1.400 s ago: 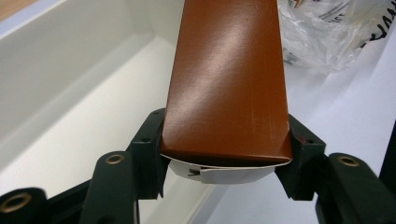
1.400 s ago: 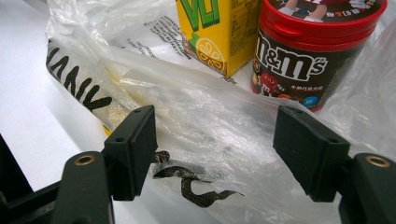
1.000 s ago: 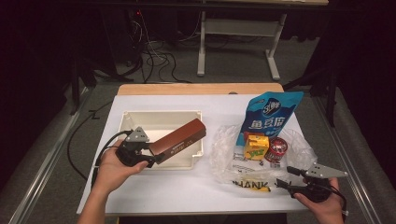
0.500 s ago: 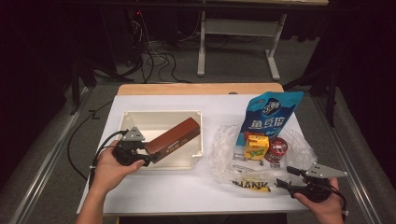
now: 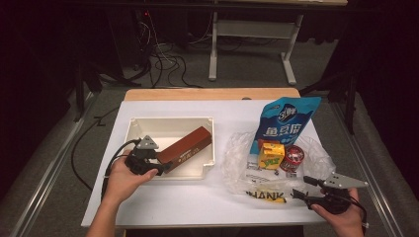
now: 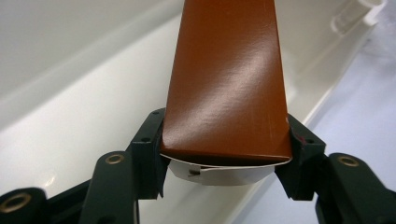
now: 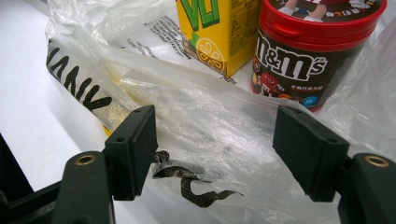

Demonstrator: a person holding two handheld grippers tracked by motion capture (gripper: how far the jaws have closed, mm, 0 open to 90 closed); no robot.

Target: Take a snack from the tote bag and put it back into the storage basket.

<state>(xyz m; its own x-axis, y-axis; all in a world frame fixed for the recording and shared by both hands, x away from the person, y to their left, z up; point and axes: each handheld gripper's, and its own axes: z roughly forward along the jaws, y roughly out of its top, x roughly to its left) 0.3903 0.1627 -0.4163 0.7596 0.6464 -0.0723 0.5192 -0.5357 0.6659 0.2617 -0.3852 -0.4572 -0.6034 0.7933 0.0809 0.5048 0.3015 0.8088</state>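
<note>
My left gripper (image 5: 165,165) is shut on the near end of a long brown box (image 5: 187,145). The box lies slanted inside the white tray (image 5: 170,120), its far end near the tray's right wall. In the left gripper view both jaws press the sides of the brown box (image 6: 226,79), and a white end flap shows under it. At the front right, my right gripper (image 5: 300,186) is open over a clear plastic bag (image 5: 237,163). In the right gripper view the bag (image 7: 205,121) lies between the spread jaws, untouched by the pads.
On the bag stand a yellow drink carton (image 5: 271,155) and a red-lidded M&M's tub (image 5: 292,158). A blue snack pouch (image 5: 286,126) leans behind them. The table's front edge runs just below both hands, and cables trail on the floor behind.
My left hand has sunk a little with the brown box, which now lies lower in the tray. The right gripper has kept still.
</note>
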